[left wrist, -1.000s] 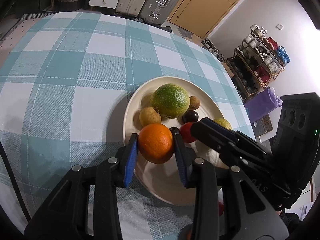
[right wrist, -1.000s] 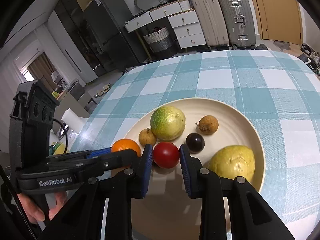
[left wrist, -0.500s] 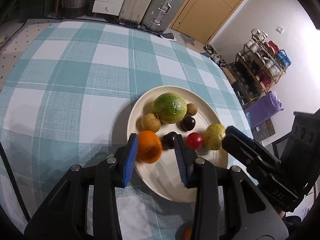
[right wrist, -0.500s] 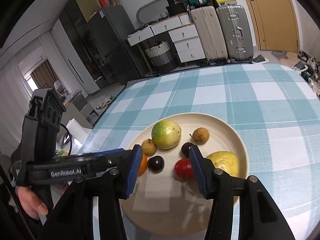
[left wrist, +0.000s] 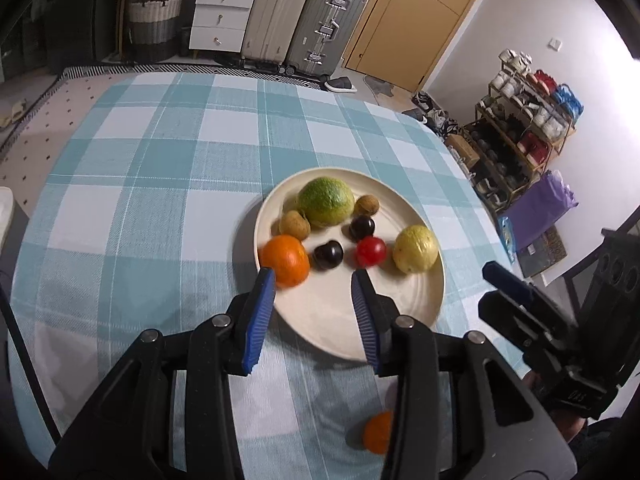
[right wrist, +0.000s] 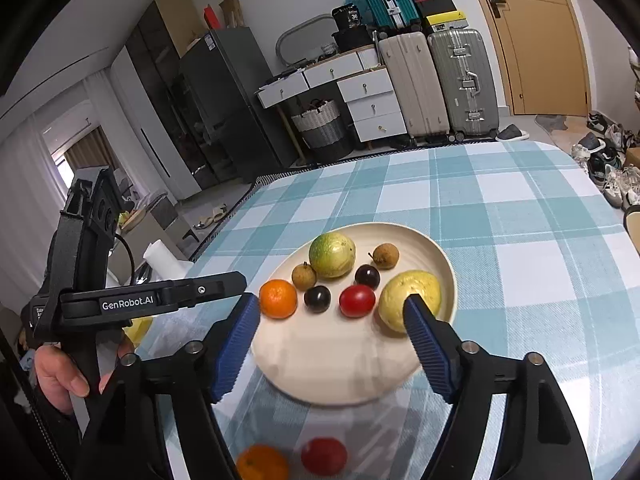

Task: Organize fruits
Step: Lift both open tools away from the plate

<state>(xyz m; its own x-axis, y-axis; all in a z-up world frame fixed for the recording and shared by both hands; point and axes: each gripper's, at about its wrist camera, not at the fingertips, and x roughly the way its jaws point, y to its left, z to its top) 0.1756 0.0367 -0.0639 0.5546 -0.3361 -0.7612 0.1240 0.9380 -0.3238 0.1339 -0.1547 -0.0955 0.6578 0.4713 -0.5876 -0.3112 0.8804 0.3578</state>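
While both grippers hang over the near edge of the cream plate (left wrist: 432, 304), neither holds any fruit. The left gripper (left wrist: 314, 276) has just been opening a little; its blue pads (left wrist: 260, 312) stand apart with nothing between them, the left pad's tip just beside the orange (left wrist: 285, 259) at the plate's left rim. The right gripper (right wrist: 332, 308) has just been opening wide, and its jaws stand clear of the fruit in front of them.

On the plate (right wrist: 340, 376), left to right across the nearer row, lie the orange (right wrist: 278, 298), a dark plum (right wrist: 317, 298), a red tomato (right wrist: 357, 300) and a yellow guava (right wrist: 408, 294). Farther back sit a green guava (right wrist: 332, 255), a second dark plum (right wrist: 367, 275) and two small brown fruits, possibly longans (right wrist: 304, 275).

On the checked tablecloth (right wrist: 520, 240), near the plate, lie a blurred orange fruit (right wrist: 262, 462) and a red fruit (right wrist: 324, 456).
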